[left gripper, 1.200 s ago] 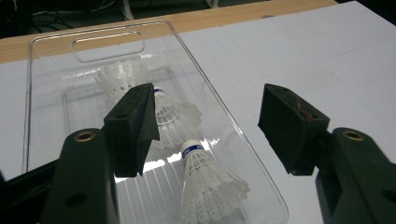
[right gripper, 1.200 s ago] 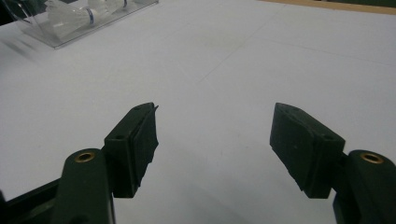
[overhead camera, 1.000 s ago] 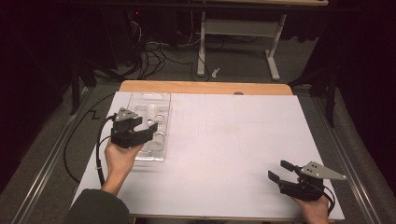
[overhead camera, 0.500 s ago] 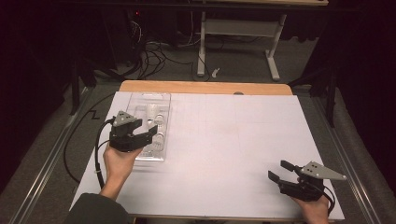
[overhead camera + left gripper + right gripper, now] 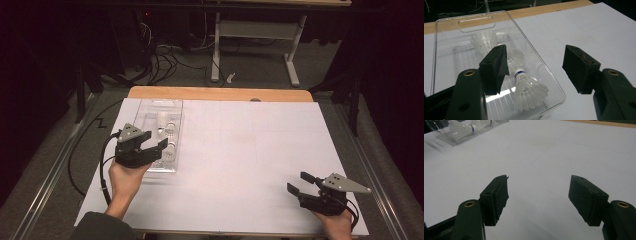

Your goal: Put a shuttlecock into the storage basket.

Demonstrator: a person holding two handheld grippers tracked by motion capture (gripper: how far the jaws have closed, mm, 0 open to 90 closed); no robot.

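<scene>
The left gripper [image 5: 161,143] hangs above the near end of a clear plastic tray [image 5: 145,111], its jaws spread wide and empty. In the left gripper view [image 5: 534,66] one jaw stands over the inside of the tray and the other over the bare white table cover [image 5: 250,150] just beyond the tray's long wall, so that wall runs between the two.

Three shuttlecocks can be counted in the tray. The nearest shuttlecock [image 5: 527,88] lies just ahead of and below the jaw over the tray, cork with a blue band pointing away from the gripper and feathers toward it. A second shuttlecock [image 5: 515,55] lies just past that jaw's tip, partly hidden by it. The third shuttlecock [image 5: 482,41] lies farther ahead, toward the end of the tray with the handle cutout. Nothing touches the jaws.

The right gripper [image 5: 299,184] sits well apart from the tray, near the person's edge of the table. Its two jaws are also wide apart with nothing between them, as the right gripper view [image 5: 539,195] shows; the tray lies far ahead of it, off its left jaw.
</scene>
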